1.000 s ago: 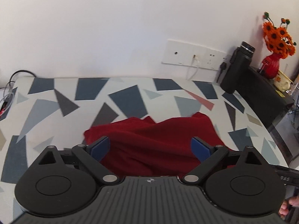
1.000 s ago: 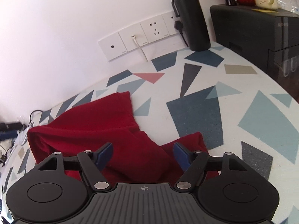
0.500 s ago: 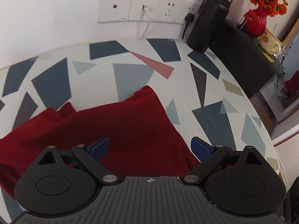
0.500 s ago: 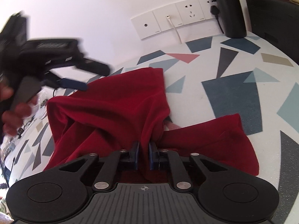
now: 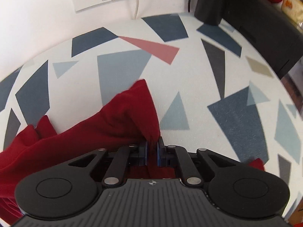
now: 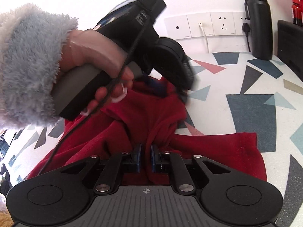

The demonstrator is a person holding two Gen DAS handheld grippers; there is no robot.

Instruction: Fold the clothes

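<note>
A dark red garment (image 5: 106, 124) lies crumpled on the white table with coloured triangles (image 5: 198, 98). My left gripper (image 5: 151, 151) is shut on a pinched fold of the cloth near its right edge. In the right wrist view the same red garment (image 6: 208, 147) spreads below and to the right, and my right gripper (image 6: 145, 157) is shut on a bunched fold of it. The left gripper's black body (image 6: 151, 37) shows there above the cloth, held by a hand (image 6: 94, 54) in a fluffy grey sleeve (image 6: 28, 66).
A row of white wall sockets (image 6: 206, 26) with a white cable runs along the back wall. A black flask (image 6: 259, 22) stands at the back right beside a black box (image 5: 265, 30). Bare table lies right of the garment.
My left gripper swung right over the garment and shut on a fold. My right gripper shut on the cloth half a second ago and holds it; the left hand has moved in close above.
</note>
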